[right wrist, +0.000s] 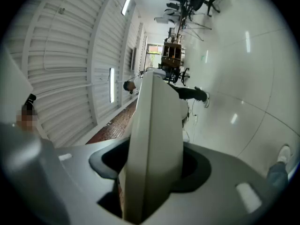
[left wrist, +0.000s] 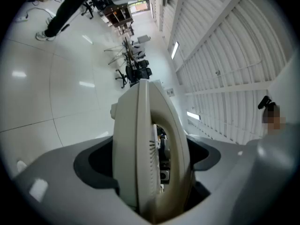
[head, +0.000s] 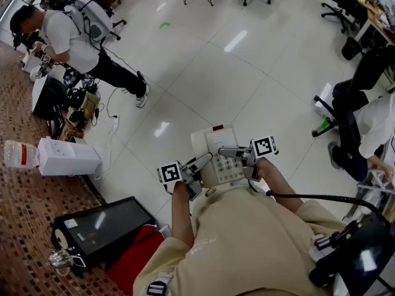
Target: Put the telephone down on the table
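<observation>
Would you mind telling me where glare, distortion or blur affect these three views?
Head view: sharp, with ceiling-light glare spots on the glossy floor and curved edges. Left gripper view: strong fisheye, black corners, the telephone looming close and slightly soft. Right gripper view: likewise, with floor reflections.
</observation>
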Demonstrator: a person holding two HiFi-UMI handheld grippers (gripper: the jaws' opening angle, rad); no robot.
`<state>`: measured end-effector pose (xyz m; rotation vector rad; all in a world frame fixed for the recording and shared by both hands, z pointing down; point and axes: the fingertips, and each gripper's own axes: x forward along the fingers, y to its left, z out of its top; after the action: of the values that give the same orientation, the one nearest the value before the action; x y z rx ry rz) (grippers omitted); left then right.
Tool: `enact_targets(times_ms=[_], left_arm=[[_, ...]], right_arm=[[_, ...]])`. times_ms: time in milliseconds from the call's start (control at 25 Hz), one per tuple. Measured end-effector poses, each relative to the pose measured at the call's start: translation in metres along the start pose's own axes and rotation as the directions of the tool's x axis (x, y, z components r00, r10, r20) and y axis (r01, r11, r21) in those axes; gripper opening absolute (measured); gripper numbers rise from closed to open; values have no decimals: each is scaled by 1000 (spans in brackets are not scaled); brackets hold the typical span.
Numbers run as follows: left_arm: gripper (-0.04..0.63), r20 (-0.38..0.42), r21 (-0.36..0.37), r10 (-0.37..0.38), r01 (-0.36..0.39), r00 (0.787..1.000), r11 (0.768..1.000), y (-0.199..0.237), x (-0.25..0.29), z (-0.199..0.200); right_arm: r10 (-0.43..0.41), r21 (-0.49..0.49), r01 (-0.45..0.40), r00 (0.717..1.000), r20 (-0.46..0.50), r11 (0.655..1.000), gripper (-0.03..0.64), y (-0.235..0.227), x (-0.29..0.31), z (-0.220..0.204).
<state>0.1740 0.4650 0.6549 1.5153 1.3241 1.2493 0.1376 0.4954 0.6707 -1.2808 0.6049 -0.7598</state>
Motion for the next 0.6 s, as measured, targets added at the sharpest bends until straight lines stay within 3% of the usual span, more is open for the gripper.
enact_targets(times_ms=[80, 120, 200, 280, 400, 600], left_arm=[[442, 47, 11, 4, -4, 999, 1000, 6, -21, -2], [442, 71, 16, 6, -7, 997, 1000, 11, -33, -3], [442, 125, 24, 13, -16, 992, 1000, 24, -63, -4], [442, 200, 25, 24, -30, 979, 999, 41, -96, -8], [442, 337, 12, 45, -52, 941, 999, 63, -139, -18], [442, 512, -35, 77, -68, 855, 997, 100, -223, -53]], right_arm=[[61, -133, -70, 996, -70, 989, 252, -7, 17, -2], [58, -143, -71, 994, -92, 987, 253, -11, 26, -8], [-17, -50, 11, 993, -115, 999, 252, -23, 50, -28], [-65, -37, 60, 982, -175, 998, 252, -42, 81, -47], [-117, -91, 94, 947, -299, 991, 252, -68, 118, -68], [-184, -156, 125, 870, -457, 980, 253, -105, 173, -120]])
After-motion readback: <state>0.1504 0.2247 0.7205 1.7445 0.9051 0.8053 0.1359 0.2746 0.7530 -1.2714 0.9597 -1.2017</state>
